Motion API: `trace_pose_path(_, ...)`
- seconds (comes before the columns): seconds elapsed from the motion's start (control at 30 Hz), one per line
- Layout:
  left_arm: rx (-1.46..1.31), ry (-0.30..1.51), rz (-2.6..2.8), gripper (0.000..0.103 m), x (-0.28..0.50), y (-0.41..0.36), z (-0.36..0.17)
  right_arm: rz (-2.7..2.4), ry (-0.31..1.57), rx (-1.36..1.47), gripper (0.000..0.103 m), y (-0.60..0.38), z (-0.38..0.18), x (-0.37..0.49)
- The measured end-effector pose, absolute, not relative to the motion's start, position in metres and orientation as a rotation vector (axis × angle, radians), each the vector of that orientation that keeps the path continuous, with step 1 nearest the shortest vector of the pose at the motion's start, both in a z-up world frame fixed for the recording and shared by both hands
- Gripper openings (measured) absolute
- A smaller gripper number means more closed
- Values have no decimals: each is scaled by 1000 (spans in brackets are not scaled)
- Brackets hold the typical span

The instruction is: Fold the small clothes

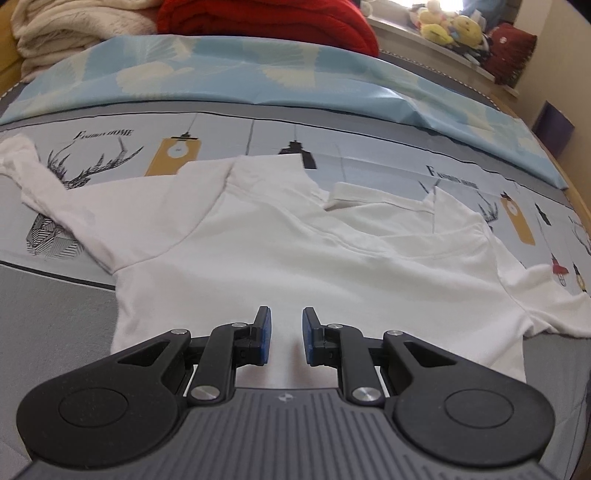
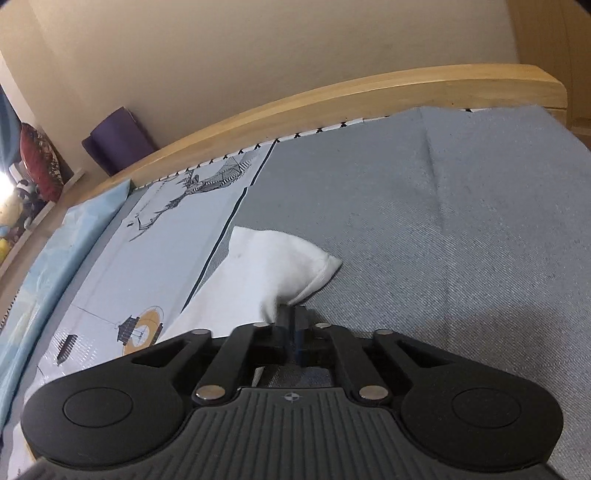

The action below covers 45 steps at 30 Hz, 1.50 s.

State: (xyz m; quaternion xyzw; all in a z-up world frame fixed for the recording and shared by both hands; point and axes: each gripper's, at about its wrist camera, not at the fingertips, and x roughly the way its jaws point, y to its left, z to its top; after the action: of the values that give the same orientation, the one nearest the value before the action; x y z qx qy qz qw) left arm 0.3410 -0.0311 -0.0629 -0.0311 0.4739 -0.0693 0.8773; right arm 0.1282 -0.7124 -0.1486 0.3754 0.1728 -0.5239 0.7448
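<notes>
1 shirt (image 2: 266, 273) sleeve, grip point hidden

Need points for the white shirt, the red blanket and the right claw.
white shirt (image 1: 295, 258): left wrist view, middle of the body panel.
red blanket (image 1: 266, 16): left wrist view, front of the folded pile.
right claw (image 2: 294, 314): right wrist view, between the fingertips, closed beside the white sleeve.

"Fashion HOME" printed in black on the bed sheet (image 1: 221, 125) above the antlered deer drawing (image 1: 86, 164) near the left edge, same wording partly legible toward the right edge
</notes>
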Motion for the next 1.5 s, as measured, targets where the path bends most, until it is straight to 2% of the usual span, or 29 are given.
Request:
trace_pose_path(0.07,-66,990,-132,20,343,-27,-63,-1132,423,744,5,-711,-147,138)
trace_pose_path(0.13,-69,992,-123,20,345,-24,-64,-1188,463,651,0,-707,-145,141)
trace_pose_path(0.3,-77,991,-103,20,349,-13,-65,-1384,499,616,0,-715,-142,133)
trace_pose_path(0.33,-85,992,-97,20,350,-9,-65,-1406,507,591,4,-711,-137,136)
trace_pose_path(0.4,-102,995,-85,20,352,-3,-64,-1408,477,499,4,-696,-120,149)
trace_pose_path(0.5,-124,988,-65,20,356,6,-61,-1258,423,341,6,-655,-88,186)
trace_pose_path(0.6,-153,986,-44,20,359,16,-58,-949,416,328,8,-608,-64,226)
trace_pose_path(0.7,-181,978,-22,20,362,26,-53,-625,511,310,23,-549,-55,273)
trace_pose_path(0.77,-205,971,-9,20,363,33,-49,-418,621,287,36,-504,-61,304)
trace_pose_path(0.9,-225,958,7,20,364,42,-44,-214,772,243,38,-426,-88,344)
trace_pose_path(1.03,-242,968,11,20,364,49,-46,-220,848,264,42,-390,-112,371)
trace_pose_path(1.1,-251,975,15,20,365,53,-47,-263,857,251,42,-380,-120,381)
trace_pose_path(1.13,-259,980,16,20,365,55,-47,-284,848,242,34,-379,-125,384)
trace_pose_path(1.17,-272,984,16,20,366,57,-47,-296,820,248,15,-379,-127,387)
trace_pose_path(1.4,-329,981,-13,20,369,62,-40,-384,768,212,12,-373,-135,444)
trace_pose_path(1.5,-367,979,-3,20,370,73,-37,-449,801,159,16,-369,-130,461)
